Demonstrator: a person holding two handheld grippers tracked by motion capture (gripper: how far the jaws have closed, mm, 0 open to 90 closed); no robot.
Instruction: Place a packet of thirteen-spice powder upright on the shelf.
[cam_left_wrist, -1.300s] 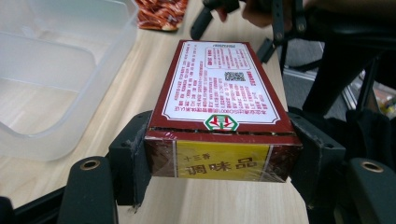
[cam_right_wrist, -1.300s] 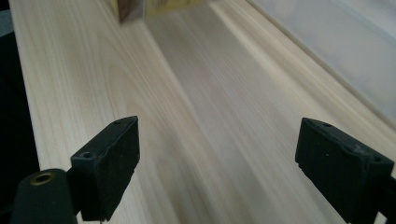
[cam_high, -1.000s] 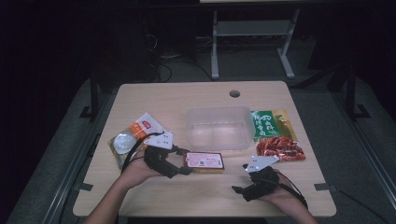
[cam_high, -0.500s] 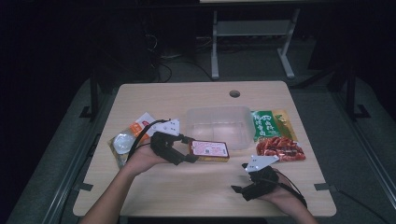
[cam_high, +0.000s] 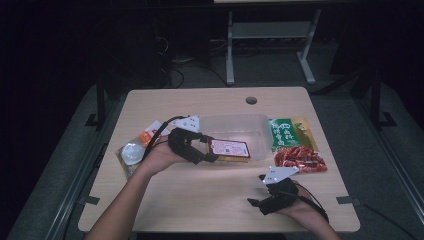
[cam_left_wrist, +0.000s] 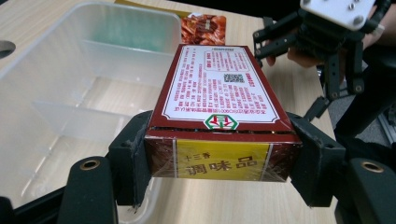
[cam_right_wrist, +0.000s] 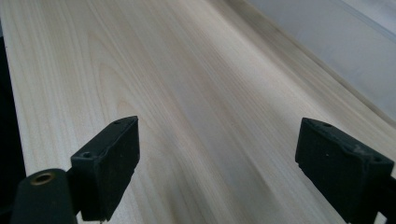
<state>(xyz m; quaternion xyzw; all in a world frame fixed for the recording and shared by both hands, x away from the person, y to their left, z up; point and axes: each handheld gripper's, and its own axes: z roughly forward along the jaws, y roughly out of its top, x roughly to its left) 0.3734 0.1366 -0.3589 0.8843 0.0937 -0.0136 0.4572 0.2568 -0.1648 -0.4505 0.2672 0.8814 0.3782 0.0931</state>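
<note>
Left gripper (cam_high: 212, 156) clamps box (cam_left_wrist: 219, 100) by its near end; long axis points away from the jaws. Box is held over bin (cam_high: 235, 124) front rim, seemingly not yet inside. Right gripper (cam_high: 256, 202) rests on table (cam_high: 200, 195), jaws wide, empty.

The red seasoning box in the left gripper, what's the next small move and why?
Probably carry the red box a little further over the clear container and lower it in. The left gripper clamps its end, and it hangs at the container's near wall.
</note>
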